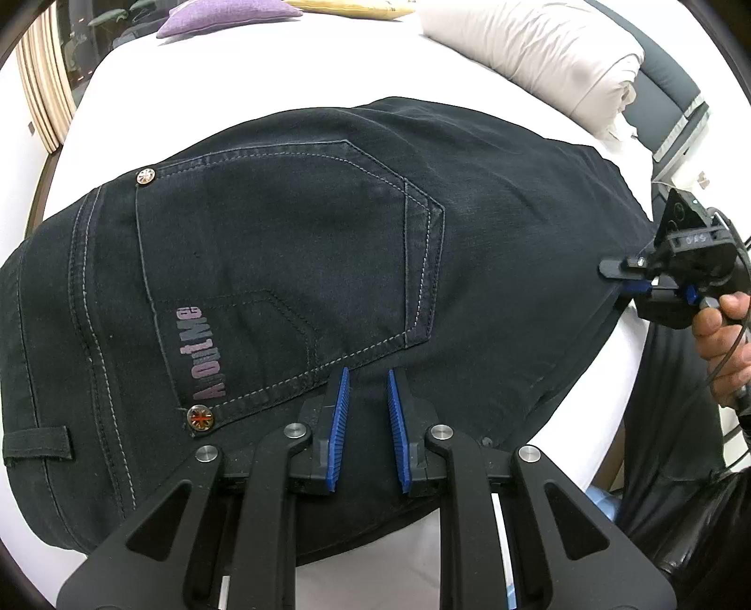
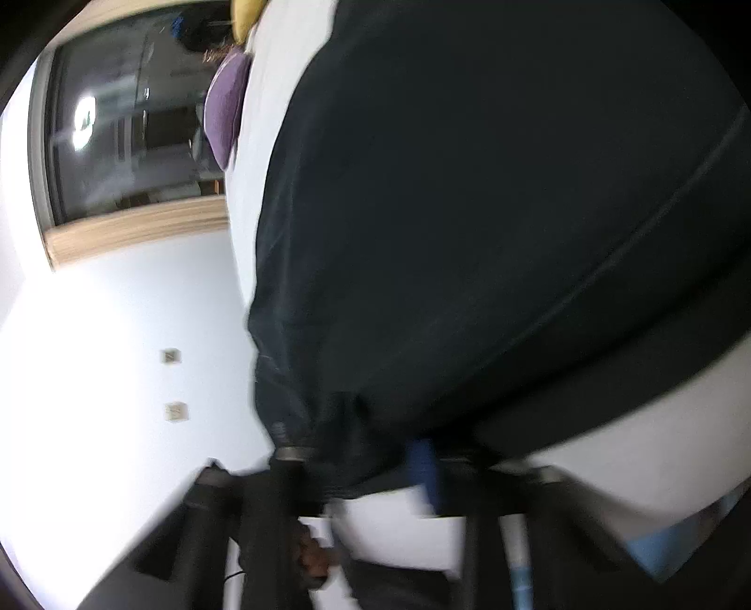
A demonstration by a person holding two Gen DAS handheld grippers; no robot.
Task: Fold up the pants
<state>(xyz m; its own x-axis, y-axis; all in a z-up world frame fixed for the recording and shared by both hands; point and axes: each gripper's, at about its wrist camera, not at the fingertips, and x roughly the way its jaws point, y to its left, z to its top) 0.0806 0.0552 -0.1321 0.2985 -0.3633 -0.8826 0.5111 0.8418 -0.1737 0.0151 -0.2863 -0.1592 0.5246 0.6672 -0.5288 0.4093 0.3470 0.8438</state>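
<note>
Folding stage: pants (image 1: 328, 263) lie flat on bed (image 1: 263, 89), back pocket (image 1: 291, 263) up. Your left gripper (image 1: 366, 389) hovers over seat, jaws part-open, holding nothing. Your right gripper (image 1: 629, 277) pinches leg edge, jaws closed on denim. Denim heavy, limp, grippy; take thick seams or waistband, not single layer.

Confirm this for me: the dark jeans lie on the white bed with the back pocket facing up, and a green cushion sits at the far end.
Not quite: the cushion at the far end is purple, not green, as the left wrist view shows. The rest holds: the dark jeans lie on the white bed with the back pocket facing up.
</note>
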